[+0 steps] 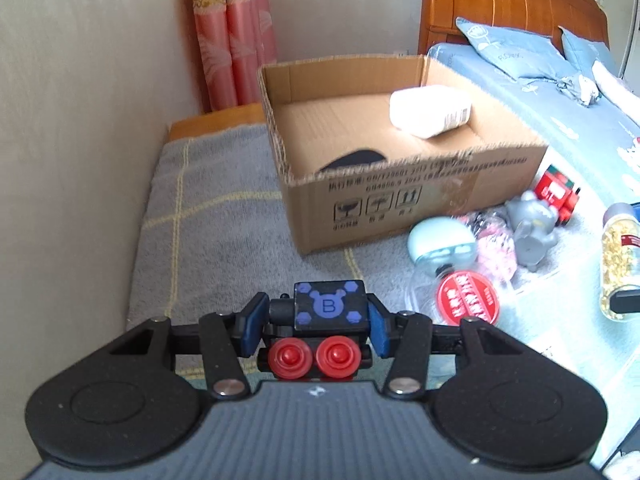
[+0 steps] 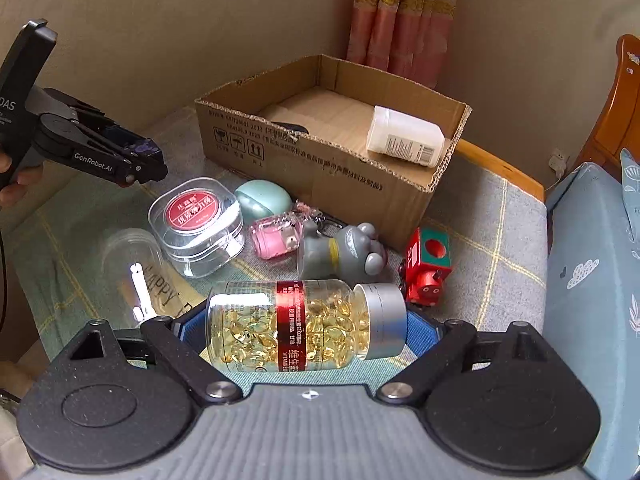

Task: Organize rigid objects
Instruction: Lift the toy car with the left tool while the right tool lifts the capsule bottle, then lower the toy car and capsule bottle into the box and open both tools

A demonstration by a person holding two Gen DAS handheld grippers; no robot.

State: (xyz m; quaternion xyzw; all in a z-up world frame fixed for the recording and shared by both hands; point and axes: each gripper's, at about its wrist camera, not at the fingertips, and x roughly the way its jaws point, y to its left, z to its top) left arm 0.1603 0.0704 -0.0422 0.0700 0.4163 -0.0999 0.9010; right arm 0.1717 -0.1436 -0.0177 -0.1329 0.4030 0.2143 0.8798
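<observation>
My left gripper (image 1: 317,322) is shut on a black block toy (image 1: 330,308) with a blue bear "B" face and two red wheels. It hangs above the grey blanket, short of the open cardboard box (image 1: 400,196). The right wrist view shows that gripper (image 2: 148,156) at the upper left, held by a hand. My right gripper (image 2: 308,326) is shut on a clear bottle of yellow capsules (image 2: 296,324), which lies crosswise between the blue pads with its silver cap to the right. A white bottle (image 2: 404,142) and a dark object (image 1: 356,160) lie in the box.
In front of the box (image 2: 320,160), loose things lie on the blanket: a clear jar with a red lid (image 2: 196,220), a mint round case (image 2: 264,200), a pink keychain bottle (image 2: 276,238), a grey figure (image 2: 344,254), a red toy train (image 2: 426,268) and a clear tumbler (image 2: 136,272).
</observation>
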